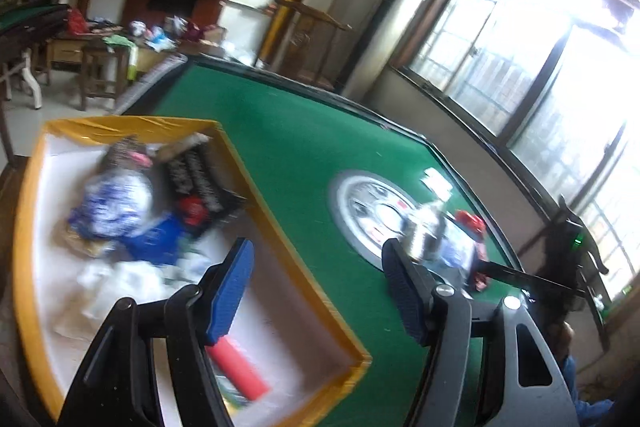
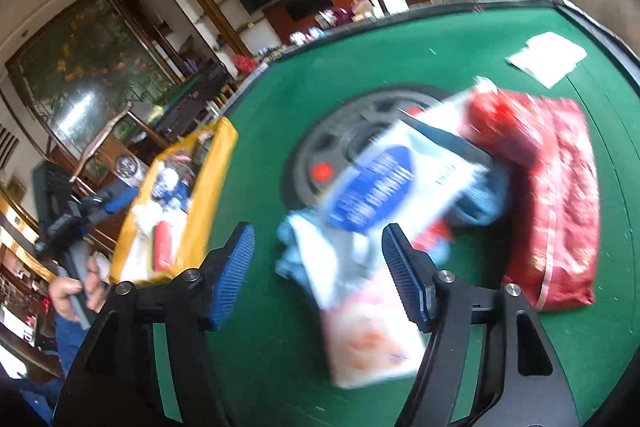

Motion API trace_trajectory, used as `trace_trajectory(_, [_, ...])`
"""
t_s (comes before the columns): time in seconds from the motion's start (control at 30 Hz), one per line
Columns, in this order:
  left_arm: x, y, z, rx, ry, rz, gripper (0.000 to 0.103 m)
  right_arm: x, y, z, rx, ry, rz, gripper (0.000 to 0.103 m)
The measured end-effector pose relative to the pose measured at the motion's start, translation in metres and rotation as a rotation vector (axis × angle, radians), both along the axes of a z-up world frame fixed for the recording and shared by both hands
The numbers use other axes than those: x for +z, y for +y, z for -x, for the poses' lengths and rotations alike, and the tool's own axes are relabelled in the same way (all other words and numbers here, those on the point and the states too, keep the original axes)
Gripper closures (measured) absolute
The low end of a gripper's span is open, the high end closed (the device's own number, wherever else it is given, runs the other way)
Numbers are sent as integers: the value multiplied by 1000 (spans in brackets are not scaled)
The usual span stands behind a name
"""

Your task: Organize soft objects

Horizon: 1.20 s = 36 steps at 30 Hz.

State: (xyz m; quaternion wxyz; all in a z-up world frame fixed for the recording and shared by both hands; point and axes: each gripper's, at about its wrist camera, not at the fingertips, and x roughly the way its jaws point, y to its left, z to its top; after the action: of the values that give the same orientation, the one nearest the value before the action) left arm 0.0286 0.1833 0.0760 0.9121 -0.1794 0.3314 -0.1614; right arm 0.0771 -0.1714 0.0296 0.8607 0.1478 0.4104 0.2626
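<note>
Next pick: soft packs on the table (image 2: 460, 39), box (image 1: 256, 195) at its left edge.

Both grippers, left (image 1: 318, 291) and right (image 2: 318, 275), are spread and empty. Centre your right gripper over the white pack (image 2: 400, 179), apparently topmost, before closing.

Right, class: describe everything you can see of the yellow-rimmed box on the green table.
The yellow-rimmed box is an open, rectangular container with yellow walls and a white inside, possibly taped cardboard. It sits flat on the green table, to the left of the round centre hub. Inside lie blurred soft packets: a blue-and-white one, a dark patterned one, something red, white wrapping and a red cylinder near the front. No gripper touches it.
</note>
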Motion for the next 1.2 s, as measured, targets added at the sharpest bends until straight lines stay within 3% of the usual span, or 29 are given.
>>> trace_trajectory(0.2, [6,-66,0,-128,5,0,31,-10,-26,-7,-55,100,42,36])
trace_trajectory(0.33, [-7,-97,-2,-204,29,-7,31,-24,-9,-4,41,172,55,36])
trace_trajectory(0.43, [-14,-102,-7,-203,55,6,31,-27,15,4,95,143,212,36])
trace_trajectory(0.57, [-26,-119,-13,-239,98,23,31,-41,52,18,116,62,582,36])
trace_trajectory(0.67, [-33,-133,-12,-281,117,-17,31,-41,44,16,115,66,511,37])
trace_trajectory(0.7, [-34,-137,-13,-299,128,-25,31,-40,43,16,117,63,492,49])
trace_trajectory(0.8, [-36,-152,-13,-339,145,-67,31,-36,39,20,225,118,294,51])
trace_trajectory(0.93, [-35,-162,-19,-350,165,-65,31,-33,44,23,301,150,153,51])
trace_trajectory(0.97, [-35,-161,-20,-345,169,-57,31,-33,37,20,273,163,131,51])
trace_trajectory(1.1, [-38,-162,-31,-314,211,-34,30,-34,2,5,44,164,212,51])
trace_trajectory(1.2, [-44,-175,-40,-307,230,-74,30,-32,-18,0,-43,188,147,51])
